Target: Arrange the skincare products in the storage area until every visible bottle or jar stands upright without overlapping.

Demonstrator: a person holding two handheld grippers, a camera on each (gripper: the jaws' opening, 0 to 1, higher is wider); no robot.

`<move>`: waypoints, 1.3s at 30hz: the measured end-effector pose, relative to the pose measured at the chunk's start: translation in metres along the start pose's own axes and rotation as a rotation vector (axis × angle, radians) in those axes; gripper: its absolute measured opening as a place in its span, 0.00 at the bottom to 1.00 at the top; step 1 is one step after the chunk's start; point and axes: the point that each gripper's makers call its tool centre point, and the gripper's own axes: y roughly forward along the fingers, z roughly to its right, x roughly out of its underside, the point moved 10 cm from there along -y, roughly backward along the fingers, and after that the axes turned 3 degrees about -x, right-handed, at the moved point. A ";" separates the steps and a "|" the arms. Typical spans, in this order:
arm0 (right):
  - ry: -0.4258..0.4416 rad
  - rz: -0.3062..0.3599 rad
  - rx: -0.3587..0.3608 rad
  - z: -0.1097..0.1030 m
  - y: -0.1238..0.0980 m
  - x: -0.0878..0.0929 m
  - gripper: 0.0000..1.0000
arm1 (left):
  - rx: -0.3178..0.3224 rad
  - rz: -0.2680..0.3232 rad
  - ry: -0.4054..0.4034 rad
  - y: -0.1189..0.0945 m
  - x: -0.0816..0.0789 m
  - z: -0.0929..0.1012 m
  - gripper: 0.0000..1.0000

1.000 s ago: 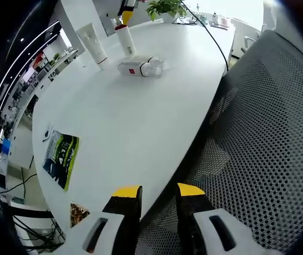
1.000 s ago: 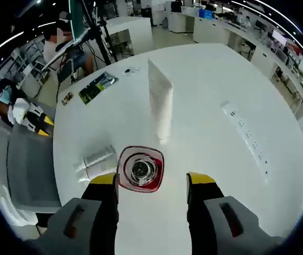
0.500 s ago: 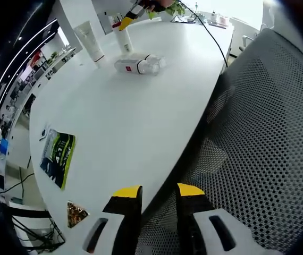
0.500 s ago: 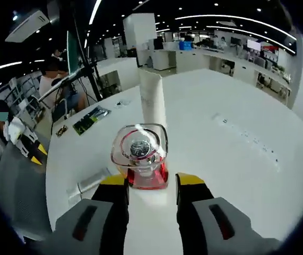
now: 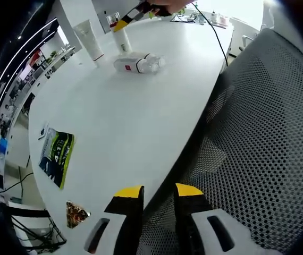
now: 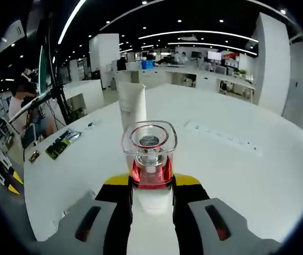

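Right gripper (image 6: 151, 180) now closed on red-collared bottle (image 6: 150, 159), tube (image 6: 132, 104) behind

No readable text, print on green leaflet (image 5: 56, 158) and bottle label (image 5: 131, 64) too blurred

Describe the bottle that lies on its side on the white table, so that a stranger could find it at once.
On the white table, look toward the far end, where a white tube stands upright. Just in front of it lies the bottle. It is the one product on its side, whitish with a small red label.
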 end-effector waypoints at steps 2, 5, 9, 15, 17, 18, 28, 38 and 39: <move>0.019 -0.002 0.042 -0.003 0.003 -0.001 0.26 | 0.000 -0.001 -0.001 0.000 0.000 0.000 0.23; 0.044 -0.017 0.115 -0.005 0.006 -0.004 0.26 | 0.000 -0.002 -0.001 0.000 0.000 0.000 0.23; 0.093 -0.017 0.196 -0.009 0.008 -0.004 0.26 | -0.007 -0.007 -0.004 0.000 0.001 -0.001 0.22; 0.137 -0.027 0.291 -0.015 0.013 -0.007 0.26 | -0.013 -0.006 -0.007 0.000 0.001 -0.001 0.22; 0.127 -0.020 0.269 -0.016 0.015 -0.008 0.26 | -0.015 -0.004 -0.008 0.000 0.001 -0.001 0.22; 0.121 -0.020 0.263 -0.015 0.016 -0.008 0.26 | -0.015 -0.004 -0.008 0.000 0.001 -0.001 0.22; 0.017 0.015 0.022 -0.001 0.008 -0.005 0.47 | -0.017 0.001 -0.009 -0.001 0.001 -0.002 0.22; -0.198 -0.048 -0.300 0.020 0.001 -0.021 0.42 | -0.012 0.003 -0.012 -0.002 0.001 -0.001 0.22; -0.216 -0.057 -0.321 0.020 0.000 -0.022 0.41 | -0.010 0.000 -0.012 -0.002 0.002 -0.001 0.22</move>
